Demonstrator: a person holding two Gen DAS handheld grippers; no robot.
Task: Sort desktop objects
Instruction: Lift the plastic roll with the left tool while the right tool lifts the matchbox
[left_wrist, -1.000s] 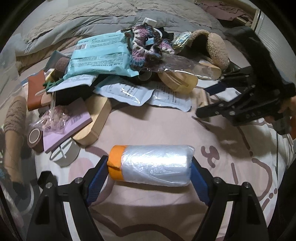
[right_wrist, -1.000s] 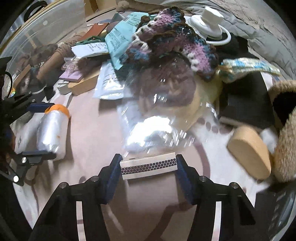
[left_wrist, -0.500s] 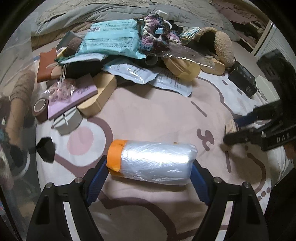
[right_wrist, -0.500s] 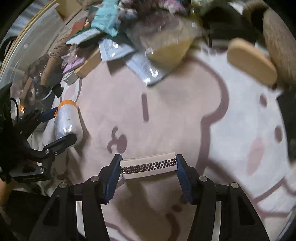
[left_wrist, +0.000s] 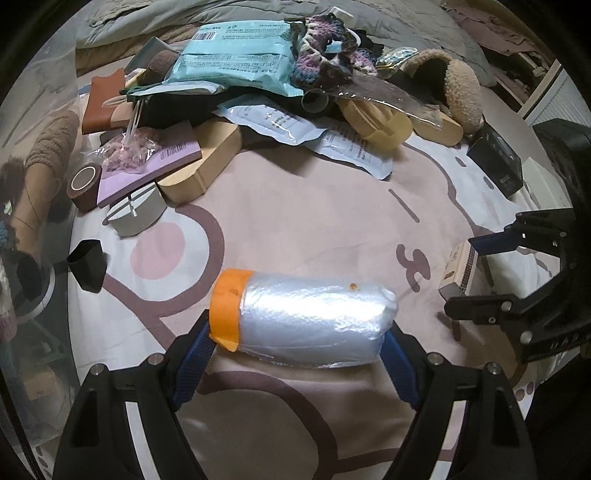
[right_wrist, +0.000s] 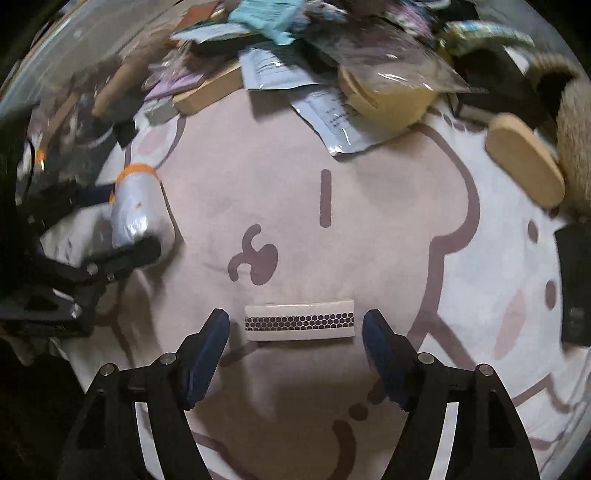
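My left gripper (left_wrist: 297, 338) is shut on a roll of clear plastic film with an orange end (left_wrist: 306, 321), held crosswise just above the pink mat. The roll (right_wrist: 135, 206) and the left gripper (right_wrist: 107, 225) also show at the left of the right wrist view. My right gripper (right_wrist: 295, 325) points down at the mat and its jaws are opening. A white matchbox with a honeycomb striking strip (right_wrist: 299, 320) lies between them, with a gap on each side. In the left wrist view the matchbox (left_wrist: 458, 269) sits at the right edge between the right gripper's fingers (left_wrist: 491, 242).
A heap fills the mat's far side: a teal packet (left_wrist: 236, 55), crochet piece (left_wrist: 325, 55), foil pouches (left_wrist: 280, 122), wooden blocks (left_wrist: 207, 162), purple book (left_wrist: 147, 166), tape roll (left_wrist: 85, 184) and fuzzy slipper (left_wrist: 458, 88). A black box (left_wrist: 498, 162) sits right. Open mat (right_wrist: 369, 229) lies in the middle.
The right gripper carried the matchbox away from the heap to the near right of the mat, then its jaws parted from it. The left gripper kept hold of the roll and turned slightly.
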